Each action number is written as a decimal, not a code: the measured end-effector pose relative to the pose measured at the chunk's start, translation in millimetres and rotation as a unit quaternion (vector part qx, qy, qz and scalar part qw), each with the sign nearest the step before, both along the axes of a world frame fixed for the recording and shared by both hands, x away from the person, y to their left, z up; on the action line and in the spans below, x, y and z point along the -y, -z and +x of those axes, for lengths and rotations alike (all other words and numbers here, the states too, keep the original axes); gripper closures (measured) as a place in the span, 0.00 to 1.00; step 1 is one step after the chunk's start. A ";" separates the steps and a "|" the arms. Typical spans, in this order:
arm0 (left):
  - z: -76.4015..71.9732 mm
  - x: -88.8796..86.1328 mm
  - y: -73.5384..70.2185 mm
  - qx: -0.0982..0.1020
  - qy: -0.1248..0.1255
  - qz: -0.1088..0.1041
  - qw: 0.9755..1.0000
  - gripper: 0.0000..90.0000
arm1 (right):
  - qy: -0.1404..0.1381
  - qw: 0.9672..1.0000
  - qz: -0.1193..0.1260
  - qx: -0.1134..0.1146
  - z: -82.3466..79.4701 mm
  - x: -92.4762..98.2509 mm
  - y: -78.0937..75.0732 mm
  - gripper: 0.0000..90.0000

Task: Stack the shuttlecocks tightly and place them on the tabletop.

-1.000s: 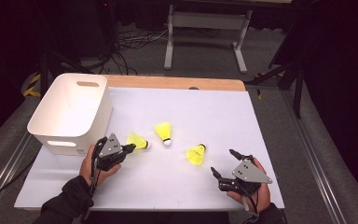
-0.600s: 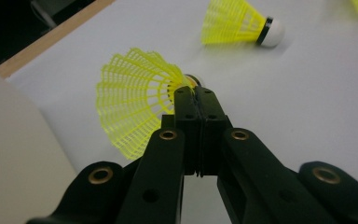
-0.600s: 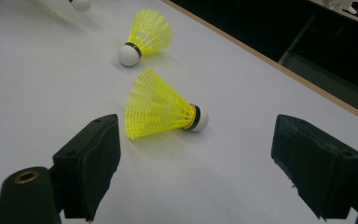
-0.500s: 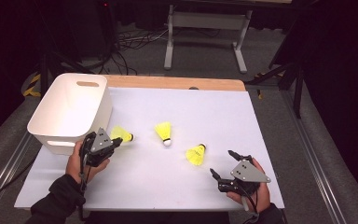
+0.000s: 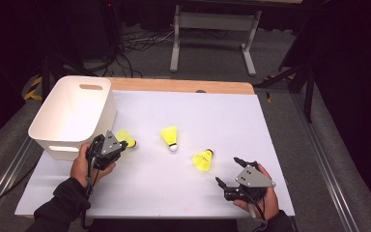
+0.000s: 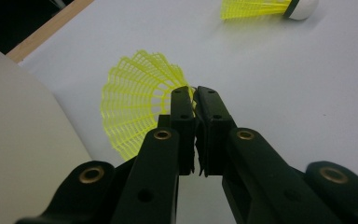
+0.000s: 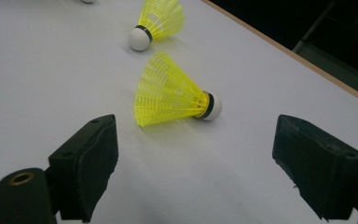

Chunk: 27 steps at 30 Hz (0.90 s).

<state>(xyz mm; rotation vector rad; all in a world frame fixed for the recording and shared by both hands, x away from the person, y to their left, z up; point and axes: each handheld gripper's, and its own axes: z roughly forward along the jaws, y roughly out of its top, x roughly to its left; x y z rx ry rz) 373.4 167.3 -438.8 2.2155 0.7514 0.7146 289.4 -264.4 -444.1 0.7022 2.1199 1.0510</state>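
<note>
Shuttlecock (image 6: pixel 135 105) clenched in left gripper (image 5: pixel 118 147) jaws, near-right of white bin (image 5: pixel 72 113). Step: carry to bin. Next: lift over rim, release. Right gripper (image 5: pixel 227 170) jaws spread wide, second shuttlecock (image 7: pixel 175 93) ahead.

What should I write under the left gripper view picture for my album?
Left gripper pinches a yellow shuttlecock beside the white bin.

Left hand-held gripper (image 5: pixel 117 146) clamped, right hand-held gripper (image 5: pixel 228 170) agape
</note>
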 end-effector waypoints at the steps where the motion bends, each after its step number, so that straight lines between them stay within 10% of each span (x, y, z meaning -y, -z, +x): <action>1: 0.5 0.9 -0.8 0.001 0.000 0.001 1.000 0.95 | -0.001 1.000 0.000 -0.001 -0.1 -0.2 0.2 0.17; 27: 27.0 52.6 -13.9 0.008 0.073 0.046 0.996 0.96 | -0.006 1.000 -0.004 -0.003 -0.7 0.3 -0.3 0.17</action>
